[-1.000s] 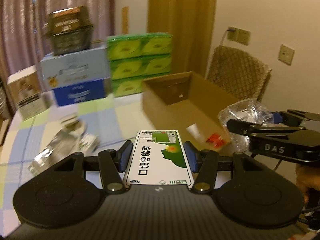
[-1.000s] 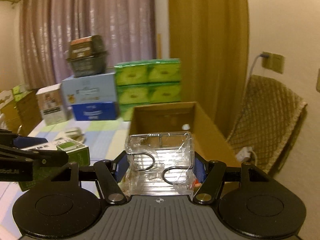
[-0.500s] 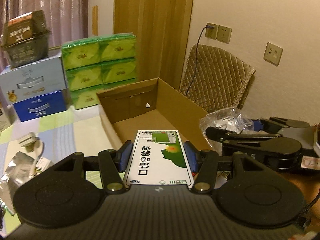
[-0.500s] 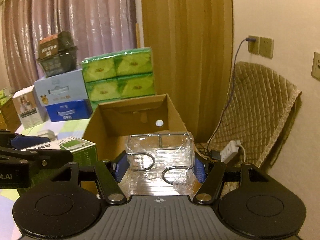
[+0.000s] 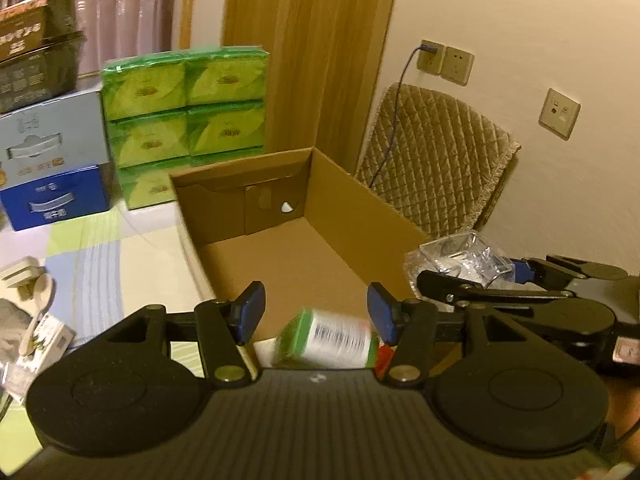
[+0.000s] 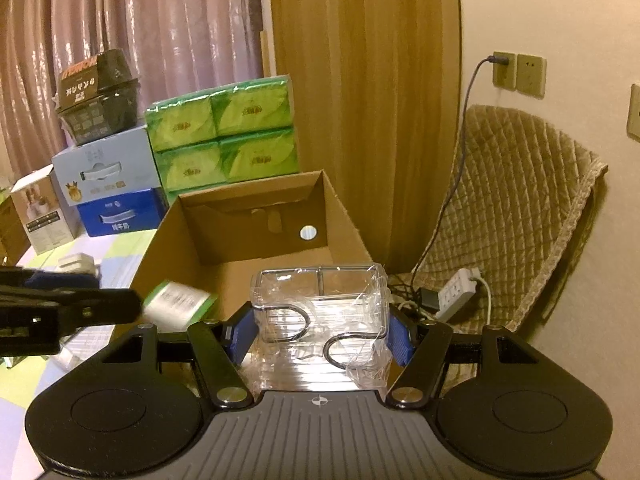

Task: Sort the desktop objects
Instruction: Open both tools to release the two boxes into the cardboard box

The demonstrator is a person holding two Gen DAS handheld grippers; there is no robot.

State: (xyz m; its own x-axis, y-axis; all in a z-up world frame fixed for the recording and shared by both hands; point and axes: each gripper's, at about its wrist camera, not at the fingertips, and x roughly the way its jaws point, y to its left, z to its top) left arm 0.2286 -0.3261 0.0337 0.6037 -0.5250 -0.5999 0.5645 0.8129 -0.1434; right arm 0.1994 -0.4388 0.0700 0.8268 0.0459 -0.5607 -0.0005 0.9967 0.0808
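Note:
A green and white carton [image 5: 328,340] shows blurred and tilted, below and clear of my left gripper's [image 5: 316,308] blue pads, over the near end of the open cardboard box [image 5: 352,196]. That gripper is open with nothing pressed between its pads. In the right wrist view the same carton [image 6: 176,300] hangs just past the left gripper [image 6: 114,292], over the cardboard box [image 6: 248,204]. My right gripper [image 6: 320,324] is shut on a clear plastic container [image 6: 320,300] wrapped in film, with wire hooks on it. It hovers by the box's right wall [image 5: 468,272].
Green tissue packs [image 5: 184,92] and stacked grey and blue boxes [image 5: 52,168] stand behind the cardboard box. Small items [image 5: 24,276] lie on the checked tablecloth at left. A quilted chair [image 5: 436,160] and a power strip [image 6: 460,292] are on the right.
The green and white carton has left the left gripper's pads and is dropping, tilted, toward the cardboard box. Both grippers have moved over the box. The right one still holds the clear container.

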